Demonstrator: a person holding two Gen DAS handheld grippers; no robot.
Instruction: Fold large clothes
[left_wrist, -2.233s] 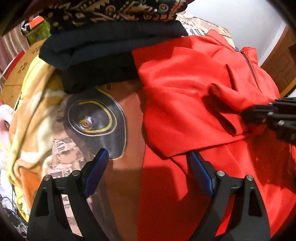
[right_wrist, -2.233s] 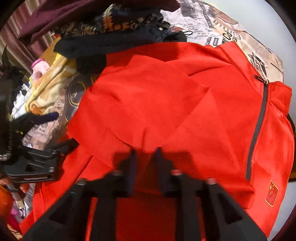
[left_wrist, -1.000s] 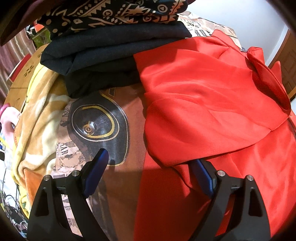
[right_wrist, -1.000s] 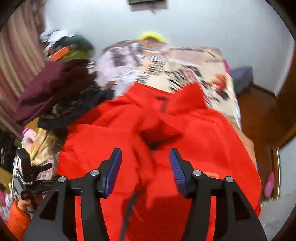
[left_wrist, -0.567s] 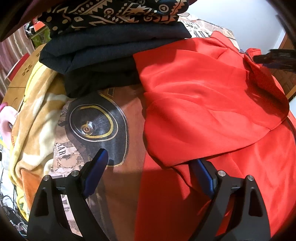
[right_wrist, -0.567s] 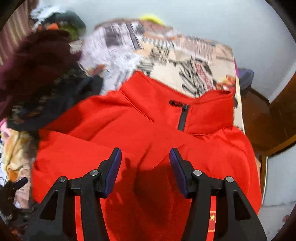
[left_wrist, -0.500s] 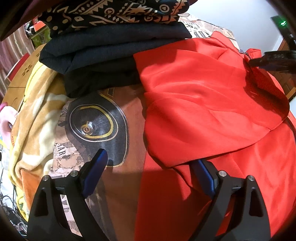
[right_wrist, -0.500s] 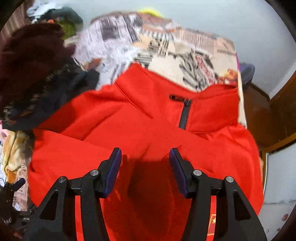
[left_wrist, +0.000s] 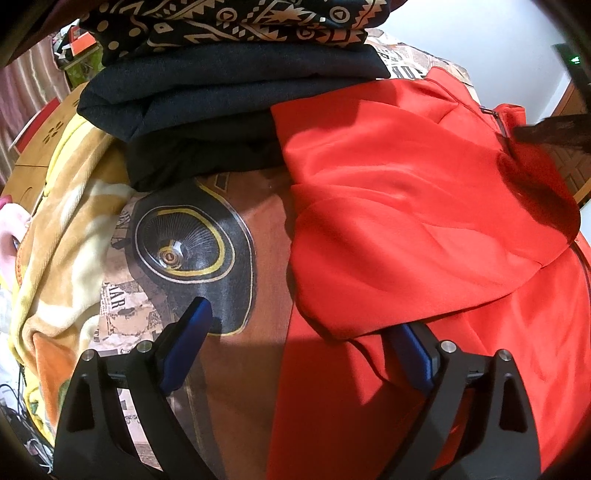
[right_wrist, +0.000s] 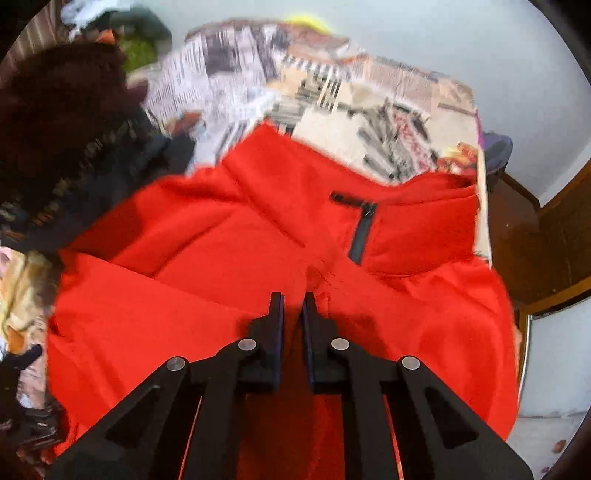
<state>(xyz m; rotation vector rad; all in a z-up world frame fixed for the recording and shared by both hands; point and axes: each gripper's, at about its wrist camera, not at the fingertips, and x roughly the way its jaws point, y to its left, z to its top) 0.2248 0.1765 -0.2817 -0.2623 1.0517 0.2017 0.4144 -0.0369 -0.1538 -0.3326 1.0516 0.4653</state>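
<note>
- A red zip-neck top (right_wrist: 229, 280) lies spread over a bed with a newspaper-print cover (right_wrist: 332, 96), filling the centre and lower half of the right wrist view; its collar and short dark zipper (right_wrist: 360, 236) sit right of centre.
- The right gripper (right_wrist: 293, 306), at bottom centre of that view, has just been closing; its blue-padded jaws stand nearly together over the red cloth below the collar. A narrow strip of red shows between them, but whether fabric is pinched cannot be told.
- In the left wrist view the same top (left_wrist: 424, 229) takes up the right half of the frame, one folded flap lying over the layer beneath.
- The left gripper (left_wrist: 303, 336), at the bottom of its frame, stands wide apart and grips nothing: one blue pad hangs over a brown wheel-print bedcover (left_wrist: 192, 240), the other is tucked at the lower edge of the red flap.
- A stack of folded dark clothes (left_wrist: 221, 96), topped by a black patterned piece (left_wrist: 236, 22), fills the upper left, touching the red top's edge.
- A yellow-orange blanket (left_wrist: 55, 240) bunches along the left edge.
</note>
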